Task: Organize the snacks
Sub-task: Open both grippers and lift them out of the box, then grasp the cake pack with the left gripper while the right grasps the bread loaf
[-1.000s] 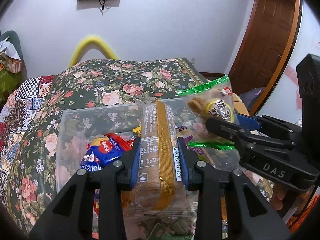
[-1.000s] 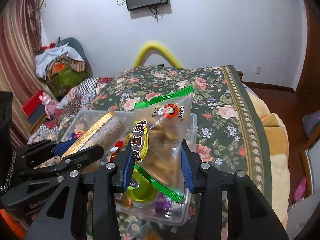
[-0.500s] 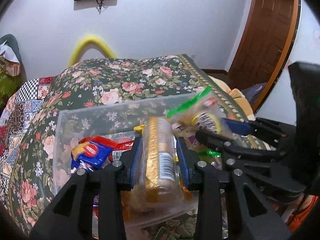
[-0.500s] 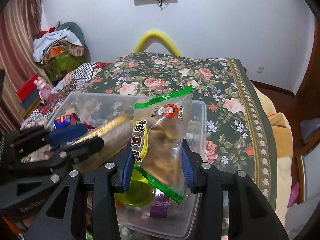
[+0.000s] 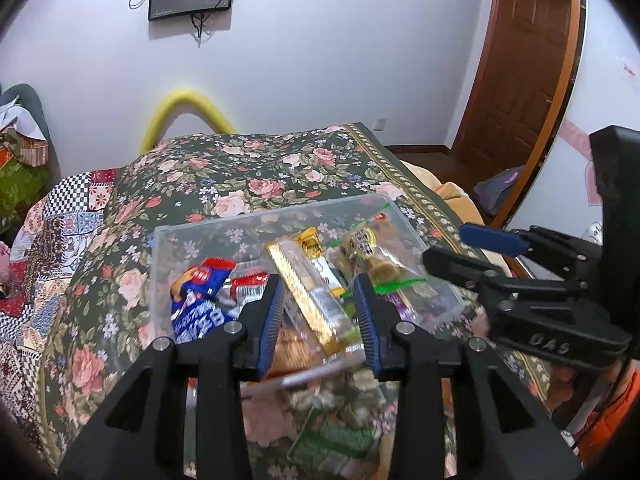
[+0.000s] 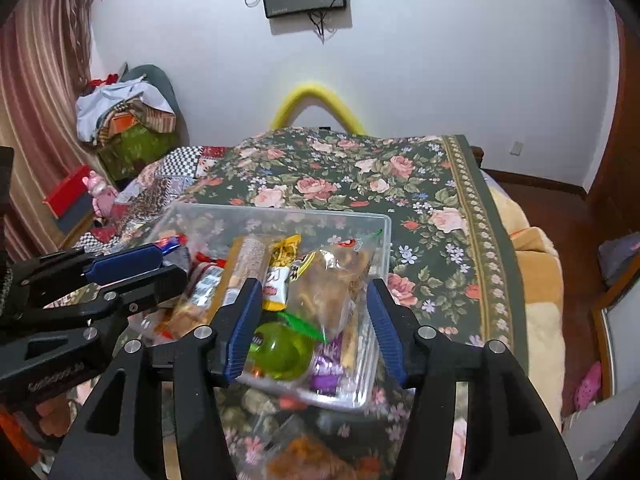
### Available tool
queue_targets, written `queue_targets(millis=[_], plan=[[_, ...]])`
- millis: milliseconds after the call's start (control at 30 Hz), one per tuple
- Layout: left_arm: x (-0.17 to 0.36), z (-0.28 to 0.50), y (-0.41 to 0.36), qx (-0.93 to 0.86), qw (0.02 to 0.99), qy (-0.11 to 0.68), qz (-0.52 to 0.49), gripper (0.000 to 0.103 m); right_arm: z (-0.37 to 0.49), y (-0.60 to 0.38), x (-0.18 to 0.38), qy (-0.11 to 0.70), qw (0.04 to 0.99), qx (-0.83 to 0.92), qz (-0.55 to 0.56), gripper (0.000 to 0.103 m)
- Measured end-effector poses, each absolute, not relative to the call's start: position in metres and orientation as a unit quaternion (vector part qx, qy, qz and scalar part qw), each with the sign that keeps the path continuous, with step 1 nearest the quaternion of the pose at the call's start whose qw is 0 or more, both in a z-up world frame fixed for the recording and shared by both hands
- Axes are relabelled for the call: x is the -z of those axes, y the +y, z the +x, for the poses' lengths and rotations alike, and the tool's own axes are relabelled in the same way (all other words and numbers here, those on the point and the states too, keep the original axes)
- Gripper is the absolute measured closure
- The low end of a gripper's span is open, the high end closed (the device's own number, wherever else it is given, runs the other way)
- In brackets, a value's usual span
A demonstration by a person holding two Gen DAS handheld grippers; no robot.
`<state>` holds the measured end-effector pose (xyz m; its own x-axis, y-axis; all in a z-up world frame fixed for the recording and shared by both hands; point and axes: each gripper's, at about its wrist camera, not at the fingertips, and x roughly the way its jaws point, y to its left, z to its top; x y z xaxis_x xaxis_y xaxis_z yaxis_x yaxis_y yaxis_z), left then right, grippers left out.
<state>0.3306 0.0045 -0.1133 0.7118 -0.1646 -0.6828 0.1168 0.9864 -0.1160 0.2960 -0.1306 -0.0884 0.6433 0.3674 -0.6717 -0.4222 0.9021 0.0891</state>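
Note:
A clear plastic bin point(image 5: 192, 230) point(image 6: 384, 224) sits on the floral bedspread and holds several snacks. My left gripper point(image 5: 320, 316) is open above the bin's near side; the gold-striped biscuit pack point(image 5: 308, 300) lies loose in the bin between its fingers. My right gripper point(image 6: 310, 324) is open over the bin's right end; the clear green-edged snack bag point(image 6: 336, 280) rests in the bin. The bin also holds a blue-red packet point(image 5: 200, 296), a yellow bar point(image 6: 282, 268), a green jelly cup point(image 6: 280, 350) and a purple packet point(image 6: 328, 368).
More snack packets lie on the bedspread in front of the bin: a green one point(image 5: 336, 440) and an orange one point(image 6: 304, 460). A yellow arch point(image 6: 316, 100) stands behind the bed. The floor and a wooden door point(image 5: 520, 60) are to the right.
Both grippers lowered to the bin and opened. The biscuit pack and the green-edged snack bag left the jaws and now lie in the bin.

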Motion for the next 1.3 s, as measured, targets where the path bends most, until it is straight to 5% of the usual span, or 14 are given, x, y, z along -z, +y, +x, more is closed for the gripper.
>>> queue_targets(millis=[800,1300], plan=[[0.129,0.193,0.044,0.046,0.906,0.417,-0.051,0.032,0.171,-0.109,0.11,0.392,0.871,-0.293,-0.034,0.042],[0.183,0.17,0.049,0.044,0.872,0.484,-0.065,0.03,0.192,-0.085,0.172,0.452,0.851,-0.264,-0.044,0.043]])
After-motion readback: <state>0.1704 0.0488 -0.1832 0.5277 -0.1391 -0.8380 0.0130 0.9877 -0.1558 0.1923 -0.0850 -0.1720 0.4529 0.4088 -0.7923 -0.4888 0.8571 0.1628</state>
